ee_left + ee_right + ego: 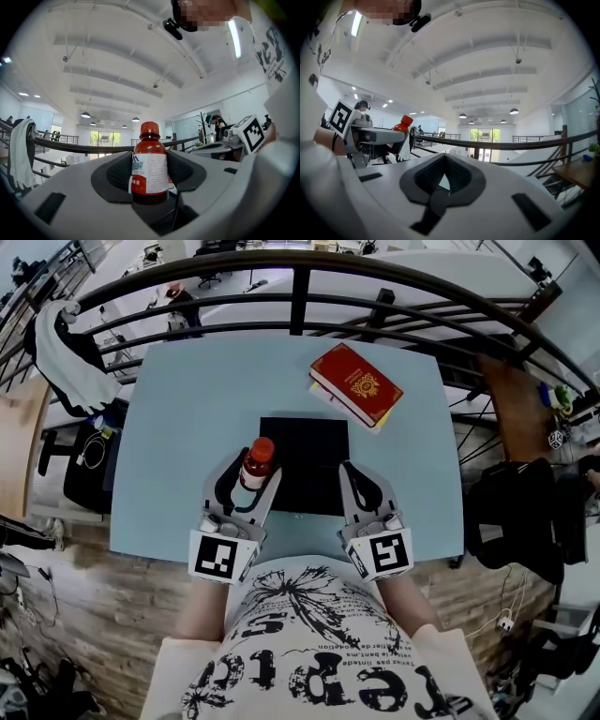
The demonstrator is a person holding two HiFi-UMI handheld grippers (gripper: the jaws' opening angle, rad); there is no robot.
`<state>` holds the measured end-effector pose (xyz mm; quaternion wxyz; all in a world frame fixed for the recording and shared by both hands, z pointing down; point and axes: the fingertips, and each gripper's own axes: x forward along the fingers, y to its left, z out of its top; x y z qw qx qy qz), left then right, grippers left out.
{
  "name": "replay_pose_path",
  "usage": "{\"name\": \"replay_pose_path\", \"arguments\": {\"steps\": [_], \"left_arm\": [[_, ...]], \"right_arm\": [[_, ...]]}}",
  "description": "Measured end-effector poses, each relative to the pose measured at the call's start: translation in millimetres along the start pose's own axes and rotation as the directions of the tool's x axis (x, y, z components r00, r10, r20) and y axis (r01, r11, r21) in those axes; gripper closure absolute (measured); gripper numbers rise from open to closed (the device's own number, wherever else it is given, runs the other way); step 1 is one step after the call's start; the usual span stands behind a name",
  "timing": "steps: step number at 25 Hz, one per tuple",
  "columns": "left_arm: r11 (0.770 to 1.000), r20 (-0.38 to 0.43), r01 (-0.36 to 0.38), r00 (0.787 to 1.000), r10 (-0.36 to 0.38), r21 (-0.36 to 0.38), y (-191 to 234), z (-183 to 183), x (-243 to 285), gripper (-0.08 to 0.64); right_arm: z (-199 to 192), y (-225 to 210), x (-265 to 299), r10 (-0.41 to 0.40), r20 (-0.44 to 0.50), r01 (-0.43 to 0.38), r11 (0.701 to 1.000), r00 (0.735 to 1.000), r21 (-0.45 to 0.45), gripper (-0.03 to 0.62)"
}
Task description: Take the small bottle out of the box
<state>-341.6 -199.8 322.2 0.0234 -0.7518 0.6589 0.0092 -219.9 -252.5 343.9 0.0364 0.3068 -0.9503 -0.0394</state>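
Observation:
A small bottle (pixel 257 463) with dark red liquid, a red cap and a white label stands upright between the jaws of my left gripper (pixel 249 486), which is shut on it. In the left gripper view the bottle (pixel 149 166) fills the middle, clamped by the black pads. It is held above the left edge of the black box (pixel 305 465) on the light blue table (pixel 187 409). My right gripper (pixel 361 491) is tilted up at the box's right side, shut with nothing in it (pixel 440 185). The bottle's cap (pixel 406 120) shows at the left of the right gripper view.
A red book (pixel 355 383) with a gold emblem lies at the table's far right. A black railing (pixel 300 296) runs behind the table. A white cloth (pixel 70 357) hangs on the rail at the left. Bags (pixel 511 512) sit on the floor to the right.

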Motion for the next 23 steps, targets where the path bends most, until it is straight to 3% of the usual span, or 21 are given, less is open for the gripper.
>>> {"name": "replay_pose_path", "arguments": {"steps": [23], "left_arm": [[1.0,0.003,0.013,1.0,-0.013,-0.009,-5.5,-1.9,10.0,0.327]], "right_arm": [[-1.4,-7.4,-2.0,-0.016,-0.007,0.016,1.0,1.0,-0.009,0.584]]}}
